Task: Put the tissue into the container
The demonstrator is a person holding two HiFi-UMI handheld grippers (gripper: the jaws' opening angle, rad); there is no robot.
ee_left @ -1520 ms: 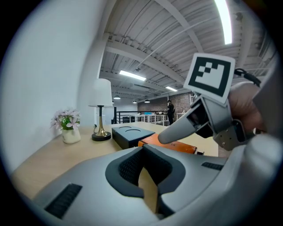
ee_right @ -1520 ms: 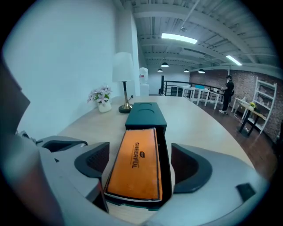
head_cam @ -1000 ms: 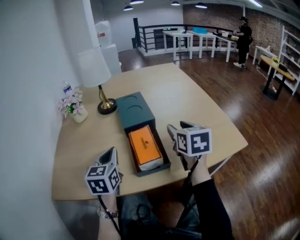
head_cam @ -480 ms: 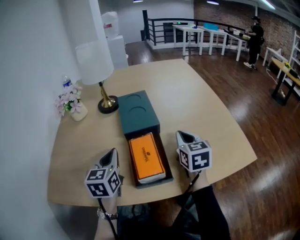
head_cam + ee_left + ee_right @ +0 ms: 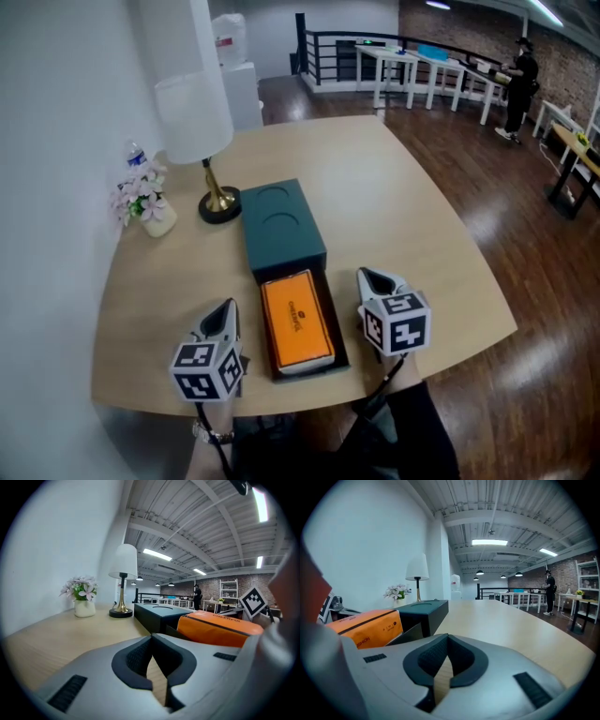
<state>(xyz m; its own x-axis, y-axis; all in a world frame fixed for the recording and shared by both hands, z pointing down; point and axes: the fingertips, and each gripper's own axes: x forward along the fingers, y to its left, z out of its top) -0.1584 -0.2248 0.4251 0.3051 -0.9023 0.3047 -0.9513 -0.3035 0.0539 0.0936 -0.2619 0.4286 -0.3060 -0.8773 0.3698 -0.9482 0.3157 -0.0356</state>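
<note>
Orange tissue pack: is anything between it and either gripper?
Nothing visible. The orange tissue pack lies in the green container's tray, standing above its low walls; left gripper and right gripper flank it.

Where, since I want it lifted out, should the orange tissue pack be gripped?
Come from straight above and close the tool across the narrow width of the orange tissue pack, on its long sides. It lies flat in the open drawer, walls close alongside, but its top stands above them.

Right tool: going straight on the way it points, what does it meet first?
Nothing near, it seems. The right tool, shut and empty, points along the bare table, right of the green box. Way looks free to the far edge; depth is unclear.
</note>
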